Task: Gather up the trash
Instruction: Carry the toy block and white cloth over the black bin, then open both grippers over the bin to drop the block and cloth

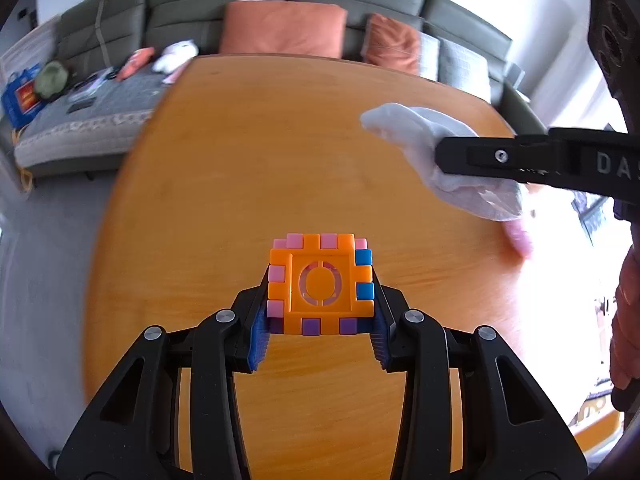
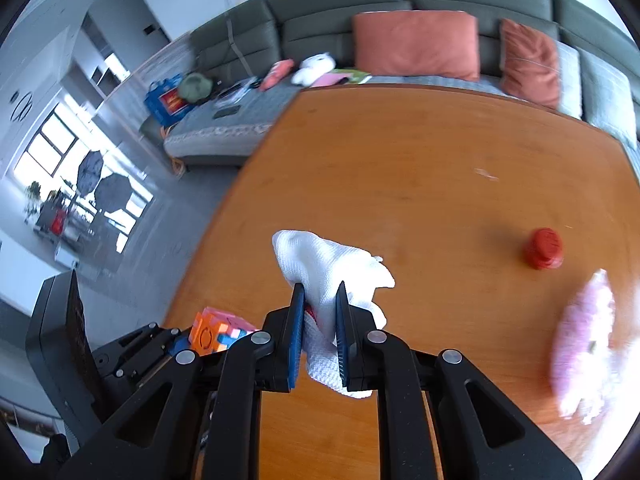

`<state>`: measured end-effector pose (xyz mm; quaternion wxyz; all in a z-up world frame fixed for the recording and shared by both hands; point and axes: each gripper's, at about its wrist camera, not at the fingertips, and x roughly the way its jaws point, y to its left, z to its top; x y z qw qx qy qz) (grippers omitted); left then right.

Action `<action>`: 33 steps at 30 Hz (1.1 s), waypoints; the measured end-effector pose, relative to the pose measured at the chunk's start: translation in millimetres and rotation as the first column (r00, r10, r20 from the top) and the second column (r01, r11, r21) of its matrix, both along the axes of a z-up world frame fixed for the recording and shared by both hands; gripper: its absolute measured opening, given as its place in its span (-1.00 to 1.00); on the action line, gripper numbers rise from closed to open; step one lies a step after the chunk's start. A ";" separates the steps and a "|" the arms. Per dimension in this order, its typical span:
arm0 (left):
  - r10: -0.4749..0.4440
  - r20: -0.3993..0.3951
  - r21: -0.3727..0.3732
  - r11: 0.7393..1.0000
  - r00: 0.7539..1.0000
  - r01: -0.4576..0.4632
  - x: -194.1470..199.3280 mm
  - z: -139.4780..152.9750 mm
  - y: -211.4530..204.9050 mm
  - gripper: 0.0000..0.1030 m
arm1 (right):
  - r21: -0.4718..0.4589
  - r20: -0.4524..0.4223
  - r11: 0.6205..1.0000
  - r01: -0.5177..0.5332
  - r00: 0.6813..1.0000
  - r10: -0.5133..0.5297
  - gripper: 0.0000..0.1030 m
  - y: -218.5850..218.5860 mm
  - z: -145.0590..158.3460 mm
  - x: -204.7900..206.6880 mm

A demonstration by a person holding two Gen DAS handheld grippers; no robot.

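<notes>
Orange plastic fills the middle of my left view: the left tongs (image 1: 321, 300) are clamped on a toy cube (image 1: 322, 285) of orange, pink, blue and purple pieces, and it is lifted above the wooden bench (image 1: 240, 184). The blue pads press its two sides; the underside of the cube I cannot see.

My right tongs (image 2: 319, 320) are pressed together on a crumpled white tissue (image 2: 324, 268). The tissue bulges above the pads and hangs below them, and a small red spot shows between the pads, but I cannot tell what it is. From the left view these tongs come in from the right edge and cover the middle part of the tissue.

On the bench, to the right, stands a red cap-like object (image 2: 544, 249); its lower part is blurred. Further right lies a pink and white soft thing (image 2: 584, 344), very blurred and washed out by light, so I cannot name it. A small pale scrap (image 2: 486, 174) lies further back on the wood.

Behind the bench is a grey sofa (image 2: 320, 12) with orange cushions (image 2: 416, 42); the small things on its seat are not clear.
</notes>
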<state>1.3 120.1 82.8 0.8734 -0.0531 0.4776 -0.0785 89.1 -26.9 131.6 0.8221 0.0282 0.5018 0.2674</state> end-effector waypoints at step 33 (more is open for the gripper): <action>0.617 -0.083 -0.014 0.784 0.782 -0.620 -167.3 -36.1 339.1 -0.23 | -0.024 -0.070 0.859 -0.512 0.858 0.509 -0.70 332.6 -18.3 -108.5</action>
